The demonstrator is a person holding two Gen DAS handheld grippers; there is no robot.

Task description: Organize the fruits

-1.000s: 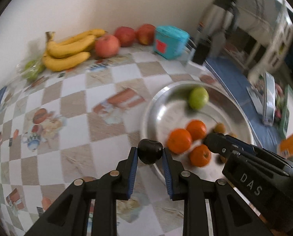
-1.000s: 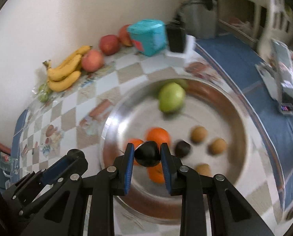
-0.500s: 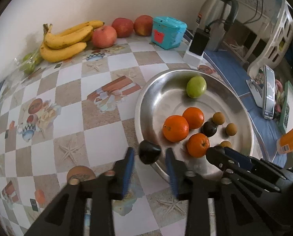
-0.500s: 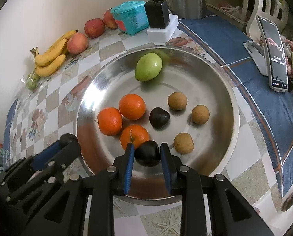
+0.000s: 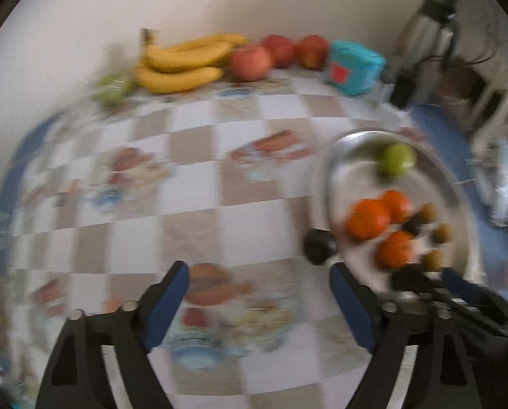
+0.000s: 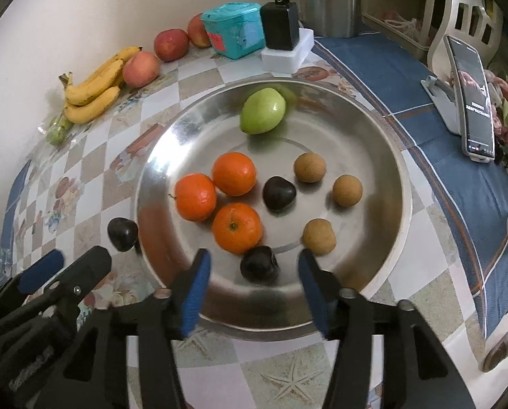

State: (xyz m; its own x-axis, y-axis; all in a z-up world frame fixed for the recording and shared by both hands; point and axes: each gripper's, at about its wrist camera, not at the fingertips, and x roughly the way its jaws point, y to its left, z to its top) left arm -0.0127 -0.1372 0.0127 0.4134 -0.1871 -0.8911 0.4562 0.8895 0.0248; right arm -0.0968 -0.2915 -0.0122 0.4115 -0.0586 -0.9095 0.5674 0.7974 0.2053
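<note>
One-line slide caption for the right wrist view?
Right gripper, jaws just opened, leaves a dark plum on the steel tray; another plum sits outside its rim.

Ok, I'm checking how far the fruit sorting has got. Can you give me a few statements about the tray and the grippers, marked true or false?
1. Three oranges lie in the metal tray. True.
2. Every dark fruit is inside the tray. False: one dark fruit sits on the tablecloth just outside the rim.
3. The right gripper grips a dark fruit. False: its fingers have just opened and the fruit lies free between them.
4. The bananas lie by the wall. True.
5. The left gripper is open. True.
</note>
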